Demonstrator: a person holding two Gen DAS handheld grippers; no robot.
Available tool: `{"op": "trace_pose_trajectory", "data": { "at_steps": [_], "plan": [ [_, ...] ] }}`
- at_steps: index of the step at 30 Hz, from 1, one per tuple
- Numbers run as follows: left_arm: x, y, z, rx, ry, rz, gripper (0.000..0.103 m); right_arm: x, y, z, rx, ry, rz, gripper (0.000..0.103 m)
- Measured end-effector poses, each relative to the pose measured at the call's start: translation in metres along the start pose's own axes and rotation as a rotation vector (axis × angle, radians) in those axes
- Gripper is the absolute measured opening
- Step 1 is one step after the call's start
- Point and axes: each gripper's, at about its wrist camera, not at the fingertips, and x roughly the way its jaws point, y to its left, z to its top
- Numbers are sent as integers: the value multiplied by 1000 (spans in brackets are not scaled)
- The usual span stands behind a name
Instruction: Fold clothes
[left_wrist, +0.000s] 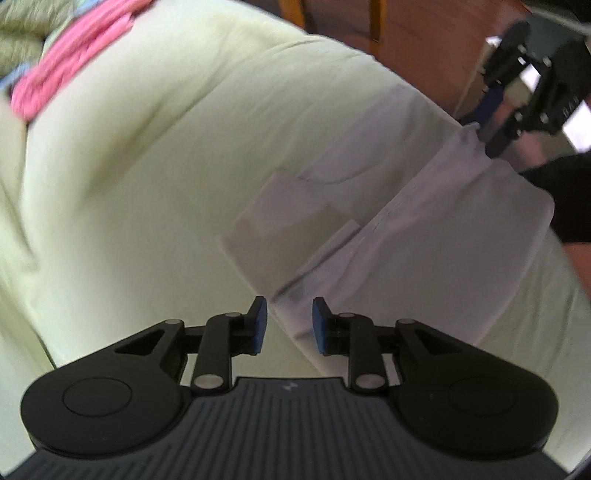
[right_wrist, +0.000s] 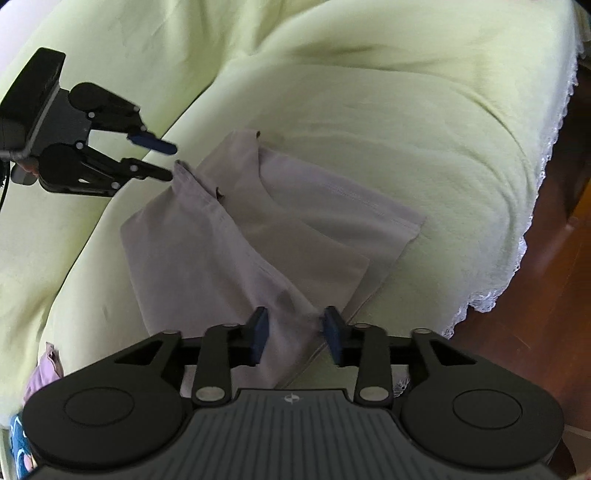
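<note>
While a pale lilac garment (right_wrist: 258, 229) lies partly folded on a bed covered in a light green sheet (right_wrist: 369, 92), two hand-held tools hang over its opposite ends. From the left wrist view, the left tool (left_wrist: 288, 325) points steeply down at one corner of the cloth, its blue pads parted with nothing pressed between them. The right tool (right_wrist: 295, 332) hovers over the other end, just inside the sheet's lace-trimmed edge (right_wrist: 554, 136); fabric shows in the gap, but the pads stand clear of it on both sides, so the grip appears released.

One flap of the garment is laid diagonally over the rest, and a long seam (right_wrist: 207, 199) runs between the two tools, which suggests both ends were carried across together so the fold would fall straight. With both tools now slack, the cloth rests on the bed under its own weight.

A pink item (left_wrist: 70, 55) lies at the far side of the bed, well apart, likely waiting its turn. Judging by the uneven layers still showing, the fold seems only partly done; another pass would probably need a fresh pinch at a free edge. Thin cloth may slip or bunch if caught unevenly.
</note>
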Motion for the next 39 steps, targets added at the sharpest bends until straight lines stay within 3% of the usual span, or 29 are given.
{"op": "trace_pose_trajectory", "data": {
  "at_steps": [6, 8, 9, 10, 18, 25, 39],
  "plan": [
    [14, 23, -16, -185, -24, -90, 23, 6, -11, 1, 11, -38, -13, 40],
    [14, 22, -21, -198, -48, -100, 17, 7, -11, 3, -8, -52, -20, 37],
    [14, 22, -23, -200, -59, -104, 3, 7, -11, 4, -18, -59, -23, 20],
    [12, 24, -24, -211, -74, -113, 3, 7, -9, 5, -32, -65, -29, 5],
    [-3, 55, -14, -291, -166, -105, 3, -15, -17, 21, -6, -193, -63, 2],
    [23, 64, -1, -313, -166, -80, 3, 4, -43, 41, 62, -183, -92, 2],
    [49, 67, 5, -334, -203, -57, 5, 19, -54, 41, 106, -147, -130, 1]
  ]
}}
